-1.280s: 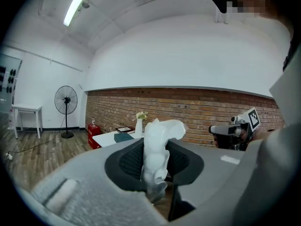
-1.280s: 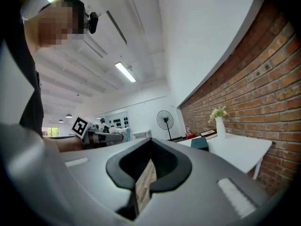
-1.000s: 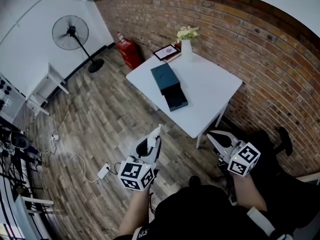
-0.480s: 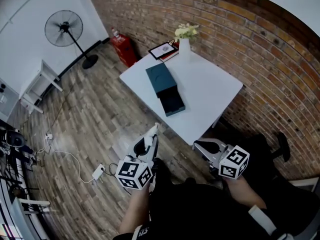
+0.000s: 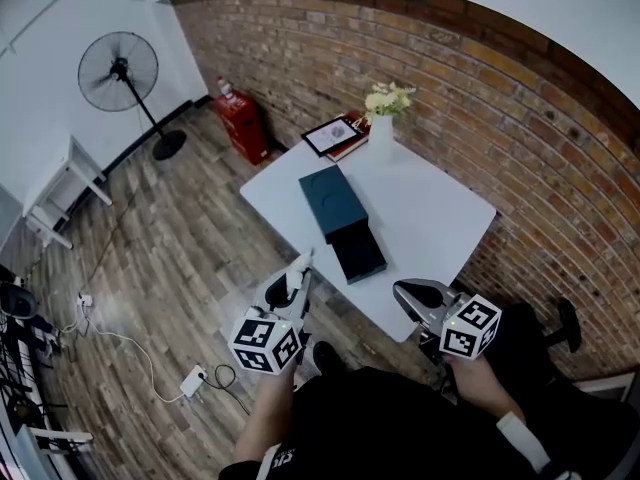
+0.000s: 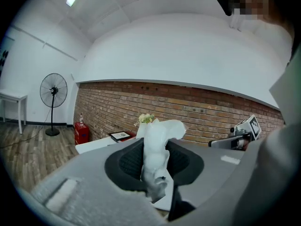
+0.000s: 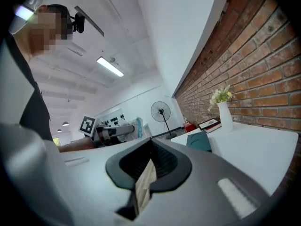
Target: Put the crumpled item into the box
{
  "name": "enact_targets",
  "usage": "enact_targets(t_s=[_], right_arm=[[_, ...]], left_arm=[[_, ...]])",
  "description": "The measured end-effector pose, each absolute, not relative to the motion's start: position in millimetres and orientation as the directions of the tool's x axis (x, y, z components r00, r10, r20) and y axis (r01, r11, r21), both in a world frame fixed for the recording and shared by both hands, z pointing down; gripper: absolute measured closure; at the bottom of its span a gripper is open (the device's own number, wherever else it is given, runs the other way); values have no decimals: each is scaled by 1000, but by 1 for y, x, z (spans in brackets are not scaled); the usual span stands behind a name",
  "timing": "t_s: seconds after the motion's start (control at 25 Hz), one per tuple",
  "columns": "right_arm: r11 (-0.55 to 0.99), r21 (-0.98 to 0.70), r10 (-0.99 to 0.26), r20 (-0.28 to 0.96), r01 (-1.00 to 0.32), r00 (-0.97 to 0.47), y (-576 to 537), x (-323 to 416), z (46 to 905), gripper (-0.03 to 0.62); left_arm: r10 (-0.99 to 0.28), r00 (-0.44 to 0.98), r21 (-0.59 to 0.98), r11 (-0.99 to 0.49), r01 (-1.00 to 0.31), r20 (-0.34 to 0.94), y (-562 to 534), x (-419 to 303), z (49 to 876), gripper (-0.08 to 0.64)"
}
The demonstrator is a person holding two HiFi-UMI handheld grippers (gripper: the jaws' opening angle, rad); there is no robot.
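Over the last second the person has stepped up to the white table (image 5: 432, 218). Its near edge, which lay well ahead of both tools a moment ago, now sits just beyond their tips in the head view. The left gripper (image 5: 299, 271) is clamped on the crumpled item (image 6: 158, 147), a twisted white wad of paper or tissue. The wad stands upright between the pads, its loose end flaring out past them. That hold looks the same as it did a second ago, so the item has been carried along and is not yet in the box (image 5: 333, 202). The dark teal box lies in the middle of the table, toward the left edge. Its darker open section (image 5: 358, 253) is pulled out toward the near edge, close ahead of the left tool's tip. The right gripper (image 5: 402, 290) has swung in toward the near edge as well. Its jaws are drawn almost together, with only a thin slit showing floor and nothing between them. A vase of flowers (image 5: 381, 134) and a framed picture (image 5: 335, 135) stand at the far corner, well clear of the route. I judge the walk-up all but done. What remains is to reach the left tool over the open section and let the wad drop in.
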State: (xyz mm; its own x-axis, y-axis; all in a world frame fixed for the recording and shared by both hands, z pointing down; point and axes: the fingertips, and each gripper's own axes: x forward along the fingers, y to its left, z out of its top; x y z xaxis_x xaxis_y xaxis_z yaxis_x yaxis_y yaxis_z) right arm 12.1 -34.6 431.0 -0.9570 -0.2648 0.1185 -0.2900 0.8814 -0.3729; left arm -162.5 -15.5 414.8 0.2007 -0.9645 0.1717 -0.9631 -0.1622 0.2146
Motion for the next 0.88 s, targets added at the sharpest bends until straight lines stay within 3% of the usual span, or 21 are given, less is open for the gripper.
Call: enact_targets(t_s=[0.6,0.88], right_arm=[[841,-339,-387,166,-421,-907,-149,-114,413,592],[836,-340,-378,213,-431,-901,-184,-119,425,592]], left_arm=[[-948,279,188,-249,-950,156,-113,-297,404,468],[-941,287,251,-239,-938,178,-147,-299,429,468]])
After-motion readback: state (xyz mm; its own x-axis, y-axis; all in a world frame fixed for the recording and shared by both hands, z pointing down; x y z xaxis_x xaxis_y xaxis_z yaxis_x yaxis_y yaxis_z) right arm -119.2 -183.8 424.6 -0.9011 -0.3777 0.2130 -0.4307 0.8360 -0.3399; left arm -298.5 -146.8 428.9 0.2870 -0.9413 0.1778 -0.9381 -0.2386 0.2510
